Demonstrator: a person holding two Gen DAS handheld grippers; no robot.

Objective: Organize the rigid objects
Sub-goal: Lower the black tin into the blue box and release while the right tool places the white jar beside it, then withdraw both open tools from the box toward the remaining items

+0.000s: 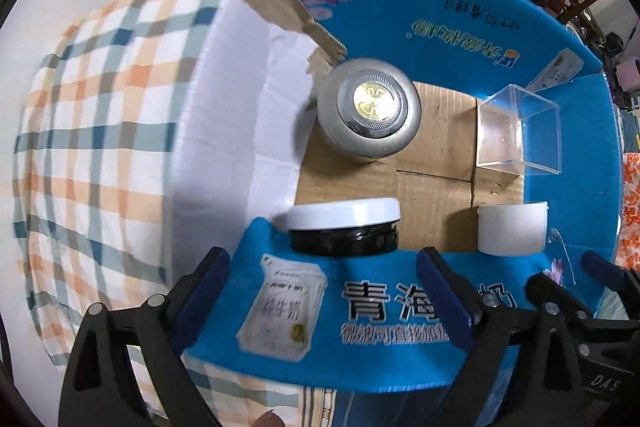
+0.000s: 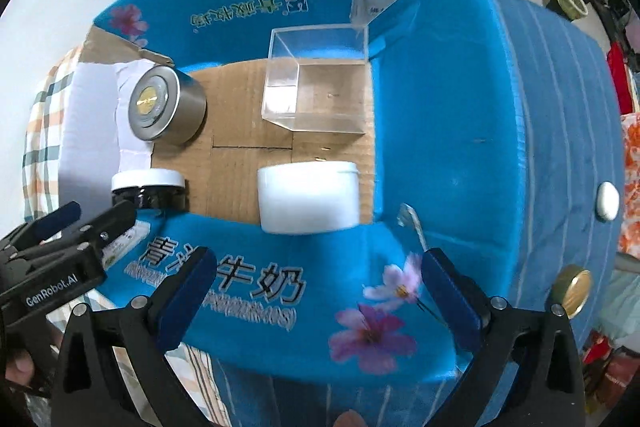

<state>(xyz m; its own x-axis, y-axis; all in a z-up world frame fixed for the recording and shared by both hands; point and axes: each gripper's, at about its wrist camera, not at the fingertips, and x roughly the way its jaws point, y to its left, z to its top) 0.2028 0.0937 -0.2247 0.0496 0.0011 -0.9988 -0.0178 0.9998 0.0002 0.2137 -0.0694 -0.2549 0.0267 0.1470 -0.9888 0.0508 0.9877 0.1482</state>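
On the far left a plaid cloth (image 1: 92, 131) covers the surface under an open blue cardboard box (image 1: 440, 7), its flaps folded out and its brown floor bare in the middle. The left gripper (image 1: 320, 279) hangs over the near flap with its jaws spread wide and nothing between them. The black jar with a white lid (image 1: 344, 227) stands just beyond that flap, almost straight ahead of this gripper and close under it. Farther back in the left corner stands the silver round tin (image 1: 370, 107), upright, its gold emblem facing up.

Moving right, the clear plastic box (image 2: 316, 79) sits in the far right corner against the blue wall, and the white round tub (image 2: 308, 197) stands in the near right corner, just past the flap. The right gripper (image 2: 316, 283) is also wide open and empty, and the tub lies directly ahead of it, between the lines of its two fingers.

Outside the box, on the blue surface to the right, lie a small white oval object (image 2: 607, 201) and a gold-rimmed lid or cap (image 2: 573, 289); I cannot tell exactly what they are. If these are the remaining things to put away, the right gripper is plainly the nearer one, and it would have to swing right, away from the box.
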